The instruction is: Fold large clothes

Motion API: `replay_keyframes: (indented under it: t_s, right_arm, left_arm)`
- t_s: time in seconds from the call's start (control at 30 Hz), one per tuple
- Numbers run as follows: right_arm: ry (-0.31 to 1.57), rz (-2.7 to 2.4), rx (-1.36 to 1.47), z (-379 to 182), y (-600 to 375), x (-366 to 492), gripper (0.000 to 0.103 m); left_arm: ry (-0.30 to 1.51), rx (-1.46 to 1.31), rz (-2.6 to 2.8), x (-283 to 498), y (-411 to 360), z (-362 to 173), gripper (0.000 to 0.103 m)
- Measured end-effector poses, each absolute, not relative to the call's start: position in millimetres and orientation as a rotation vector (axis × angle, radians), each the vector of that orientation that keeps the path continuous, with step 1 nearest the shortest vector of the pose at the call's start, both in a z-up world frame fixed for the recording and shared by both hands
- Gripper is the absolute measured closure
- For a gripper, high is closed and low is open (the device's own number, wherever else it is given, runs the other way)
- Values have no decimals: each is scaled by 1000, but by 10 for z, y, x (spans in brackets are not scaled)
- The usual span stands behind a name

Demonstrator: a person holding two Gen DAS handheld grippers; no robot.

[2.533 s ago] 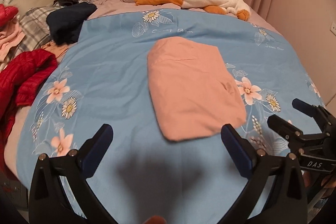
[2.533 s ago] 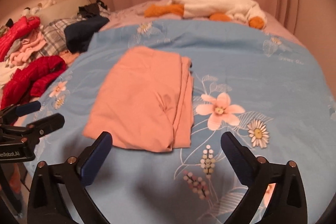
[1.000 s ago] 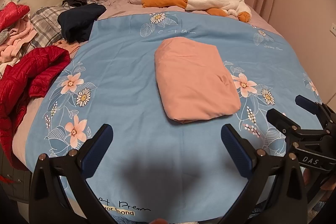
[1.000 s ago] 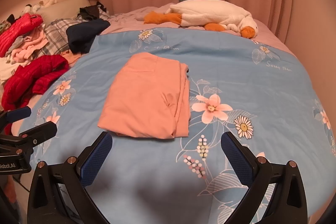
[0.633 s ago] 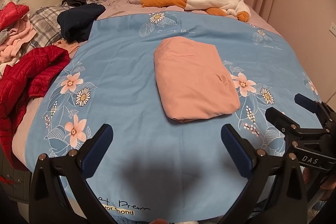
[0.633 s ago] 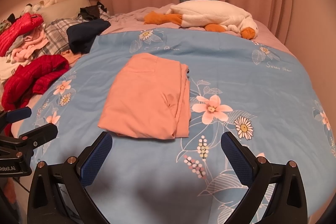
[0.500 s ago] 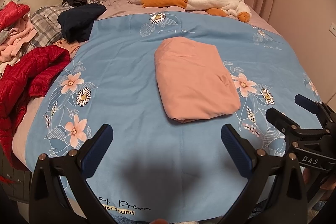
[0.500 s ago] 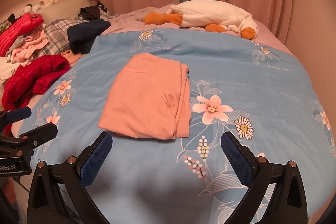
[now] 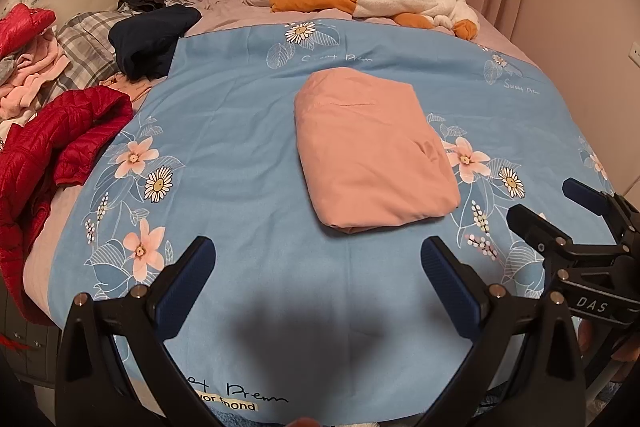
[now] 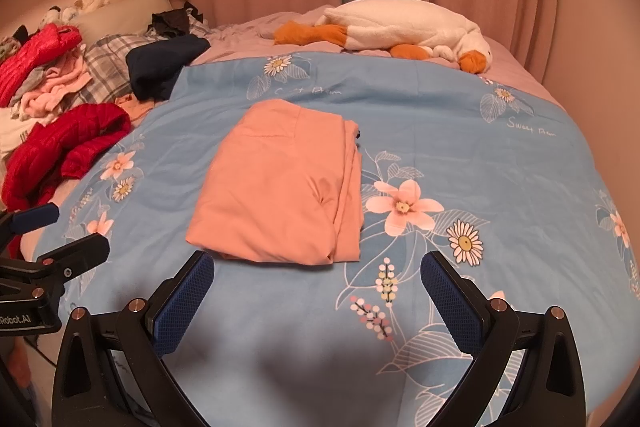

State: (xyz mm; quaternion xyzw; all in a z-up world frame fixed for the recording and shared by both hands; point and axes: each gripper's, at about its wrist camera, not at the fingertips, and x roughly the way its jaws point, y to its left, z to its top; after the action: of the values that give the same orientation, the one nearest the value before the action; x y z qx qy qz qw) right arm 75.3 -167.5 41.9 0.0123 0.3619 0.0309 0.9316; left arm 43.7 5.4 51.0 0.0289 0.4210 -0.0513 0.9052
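Observation:
A salmon-pink garment (image 9: pixel 372 151) lies folded into a neat rectangle in the middle of the blue floral bedspread (image 9: pixel 224 131); it also shows in the right wrist view (image 10: pixel 284 187). My left gripper (image 9: pixel 318 279) is open and empty, held above the near edge of the bed, short of the garment. My right gripper (image 10: pixel 316 291) is open and empty, also near the front edge, just short of the garment's near side. Each gripper appears in the other's view: the right one (image 9: pixel 560 211) and the left one (image 10: pixel 56 231).
A red puffer jacket (image 9: pixel 52 143) and a pile of mixed clothes (image 10: pixel 44 75) lie at the left. A dark navy garment (image 9: pixel 152 39) sits at the back left. A white and orange plush goose (image 10: pixel 404 31) lies by the curtains.
Both grippers have pulled back from the folded garment toward the bed's near edge, so more of the bedspread shows. In the last half second nothing has visibly moved.

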Motion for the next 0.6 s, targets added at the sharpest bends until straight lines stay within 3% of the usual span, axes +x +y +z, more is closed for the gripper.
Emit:
replay_keyframes:
  t_s: [0.6]
  right_arm:
    - [740,62,24,414,-1676,770,1]
  left_arm:
    - [874,58,-109,471,71,471,0]
